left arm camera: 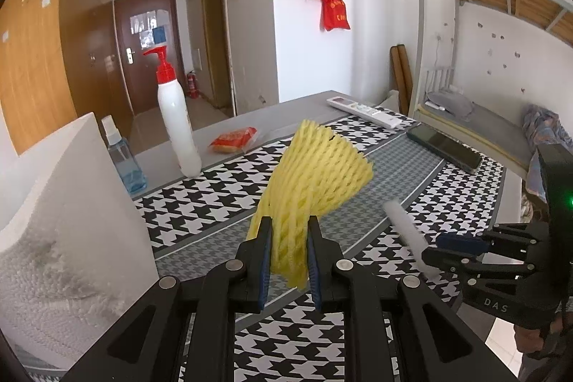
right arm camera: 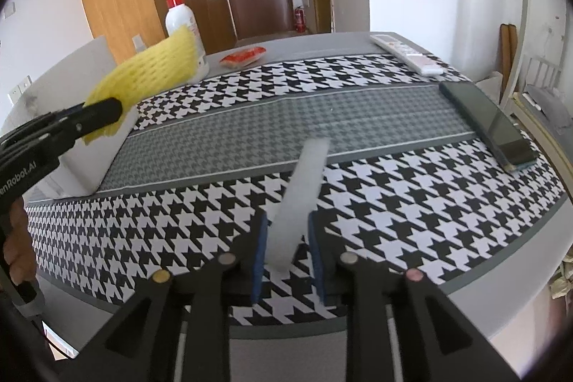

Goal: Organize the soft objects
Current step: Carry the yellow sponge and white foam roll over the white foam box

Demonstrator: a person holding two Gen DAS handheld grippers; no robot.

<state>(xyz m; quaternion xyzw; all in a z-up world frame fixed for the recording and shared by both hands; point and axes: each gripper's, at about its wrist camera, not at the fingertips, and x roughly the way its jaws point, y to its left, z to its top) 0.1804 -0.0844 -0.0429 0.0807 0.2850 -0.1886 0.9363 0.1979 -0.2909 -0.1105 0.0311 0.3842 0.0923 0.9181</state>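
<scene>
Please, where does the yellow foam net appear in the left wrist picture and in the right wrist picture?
Left wrist view: the yellow foam net is at the centre, pinched in the left gripper.
Right wrist view: it is at upper left, in front of the pump bottle.
Shared landmark: the pump bottle with the red top.

"DAS" on right tool, "enRobot.AI" on left tool
</scene>
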